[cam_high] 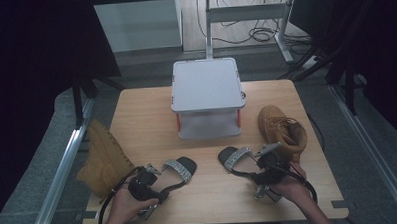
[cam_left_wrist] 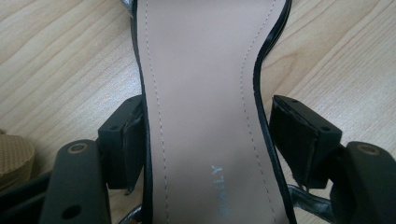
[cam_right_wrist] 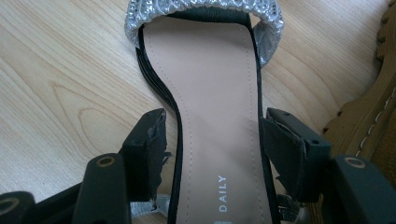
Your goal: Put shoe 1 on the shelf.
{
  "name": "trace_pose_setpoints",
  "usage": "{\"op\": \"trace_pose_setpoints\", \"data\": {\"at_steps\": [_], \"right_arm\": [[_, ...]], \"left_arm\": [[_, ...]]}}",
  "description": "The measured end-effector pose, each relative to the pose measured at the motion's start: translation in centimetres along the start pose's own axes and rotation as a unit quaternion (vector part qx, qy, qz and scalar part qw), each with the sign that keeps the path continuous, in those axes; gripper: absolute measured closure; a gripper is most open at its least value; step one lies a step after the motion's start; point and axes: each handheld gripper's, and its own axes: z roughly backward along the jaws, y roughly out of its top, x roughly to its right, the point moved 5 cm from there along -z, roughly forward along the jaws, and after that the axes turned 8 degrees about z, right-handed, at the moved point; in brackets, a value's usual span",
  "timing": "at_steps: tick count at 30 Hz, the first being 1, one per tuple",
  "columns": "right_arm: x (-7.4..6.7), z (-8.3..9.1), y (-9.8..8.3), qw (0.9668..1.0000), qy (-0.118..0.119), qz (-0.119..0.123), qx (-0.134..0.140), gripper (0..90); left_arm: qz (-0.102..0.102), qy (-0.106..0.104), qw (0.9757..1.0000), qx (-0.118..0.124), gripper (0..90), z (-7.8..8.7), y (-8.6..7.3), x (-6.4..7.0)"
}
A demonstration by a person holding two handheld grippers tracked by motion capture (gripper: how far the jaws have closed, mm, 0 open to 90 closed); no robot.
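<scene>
Two black heeled sandals with silver toe straps lie on the wooden table (cam_high: 209, 196). The left sandal (cam_high: 181, 168) has its tan insole (cam_left_wrist: 205, 93) running between the jaws of my left gripper (cam_high: 158, 177) (cam_left_wrist: 208, 121). The left pad is at the sole's edge and a sliver of table shows before the right pad. The right sandal (cam_high: 235, 156) (cam_right_wrist: 210, 93) lies between the jaws of my right gripper (cam_high: 256, 166) (cam_right_wrist: 212, 126). There the right pad is at the sole's edge, with a gap on the left. Both grippers are open.
A white two-level stand (cam_high: 205, 86) sits at the table's far middle. One tan boot (cam_high: 100, 160) lies on its side at the left edge, and another (cam_high: 282, 129) (cam_right_wrist: 369, 112) stands right beside the right gripper. Bare table lies between the sandals and along the front edge.
</scene>
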Motion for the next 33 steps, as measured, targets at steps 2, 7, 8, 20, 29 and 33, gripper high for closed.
{"op": "trace_pose_setpoints", "data": {"at_steps": [2, 7, 8, 20, 29, 33], "right_arm": [[0.0, 0.0, 0.1, 1.0, -0.001, 0.001, -0.005, 39.5], [0.2, -0.2, 0.4, 0.9999, -0.001, -0.006, -0.016, 38.0], [0.2, -0.3, 0.5, 0.9998, -0.001, -0.006, -0.017, 37.8], [0.1, -1.5, -0.4, 0.9985, 0.011, -0.019, -0.05, 34.5], [0.5, -2.1, -0.5, 0.9975, 0.023, -0.023, -0.063, 36.2], [0.4, -2.4, -0.6, 0.9969, 0.018, -0.018, -0.074, 37.7]], "left_arm": [[0.001, -0.002, 1.0, 0.001, 30.4, 0.0, 0.0, 0.0], [0.0, -0.004, 1.0, -0.001, 30.0, 0.0, 0.0, 0.0], [-0.001, -0.004, 1.0, -0.002, 30.1, 0.0, 0.0, 0.0], [0.002, -0.009, 1.0, -0.001, 29.7, -0.1, 0.0, -0.1], [0.005, -0.015, 0.9999, 0.0, 29.7, -0.1, -0.1, -0.1], [0.006, -0.015, 0.9999, -0.006, 29.8, -0.1, -0.1, -0.2]]}}
